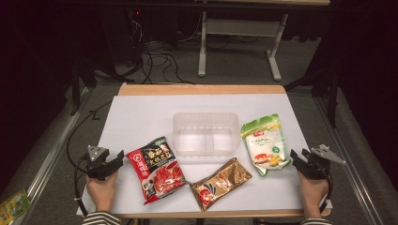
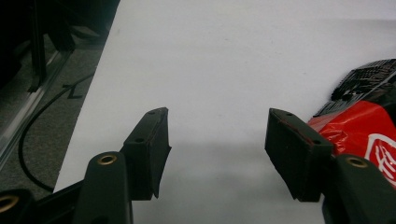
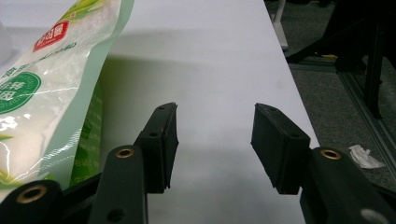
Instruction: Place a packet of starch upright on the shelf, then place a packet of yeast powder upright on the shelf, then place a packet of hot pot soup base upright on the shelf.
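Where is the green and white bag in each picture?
High view: the green and white bag lies right of the clear plastic tub, near the right tongs.
Left gripper view: not in it; a red and black bag sits at the right edge.
Right gripper view: the bag is at the left, beside the left jaw.
Shared landmark: the white tabletop.

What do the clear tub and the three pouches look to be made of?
Tub: likely thin translucent plastic; the table shows through.
Red pouch, gold pouch: glossy film, gold perhaps foil-lined; crinkled glints.
Green-white pouch: shiny soft plastic film.
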The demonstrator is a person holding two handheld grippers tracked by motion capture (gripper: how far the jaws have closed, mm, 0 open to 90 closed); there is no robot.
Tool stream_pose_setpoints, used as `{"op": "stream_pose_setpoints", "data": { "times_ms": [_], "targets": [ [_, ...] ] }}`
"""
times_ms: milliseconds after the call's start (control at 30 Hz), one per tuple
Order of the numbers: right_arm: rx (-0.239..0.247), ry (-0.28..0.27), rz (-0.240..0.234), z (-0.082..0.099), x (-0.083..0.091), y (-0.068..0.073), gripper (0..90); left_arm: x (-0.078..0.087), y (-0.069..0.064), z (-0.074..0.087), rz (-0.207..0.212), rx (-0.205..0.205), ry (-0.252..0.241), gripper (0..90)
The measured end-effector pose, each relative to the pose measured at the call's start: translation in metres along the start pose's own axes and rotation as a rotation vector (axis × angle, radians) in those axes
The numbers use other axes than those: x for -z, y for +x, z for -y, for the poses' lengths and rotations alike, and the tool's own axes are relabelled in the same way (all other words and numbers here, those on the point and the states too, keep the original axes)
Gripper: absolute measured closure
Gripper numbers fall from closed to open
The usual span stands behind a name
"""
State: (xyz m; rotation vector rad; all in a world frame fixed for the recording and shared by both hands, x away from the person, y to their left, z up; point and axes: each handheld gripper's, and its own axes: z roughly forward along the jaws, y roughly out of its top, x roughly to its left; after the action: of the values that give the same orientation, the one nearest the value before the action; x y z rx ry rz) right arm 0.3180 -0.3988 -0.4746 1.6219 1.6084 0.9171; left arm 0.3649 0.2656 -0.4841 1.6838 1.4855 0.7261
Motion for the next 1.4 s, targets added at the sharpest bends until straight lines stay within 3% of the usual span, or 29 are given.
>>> {"op": "stream_pose_setpoints", "data": {
  "times_ms": [767, 1400],
  "targets": [
    [0.0, 0.021, 0.004, -0.001, -0.0013, 0.0012, 49.4, -0.0003, 0.0007, -0.0001, 0.001, 0.01, 0.002, 39.8],
    [-0.012, -0.026, -0.028, -0.0019, 0.0077, -0.0011, 48.5, -0.0004, 0.0013, -0.0002, 0.004, 0.012, 0.008, 39.5]
  ]
}}
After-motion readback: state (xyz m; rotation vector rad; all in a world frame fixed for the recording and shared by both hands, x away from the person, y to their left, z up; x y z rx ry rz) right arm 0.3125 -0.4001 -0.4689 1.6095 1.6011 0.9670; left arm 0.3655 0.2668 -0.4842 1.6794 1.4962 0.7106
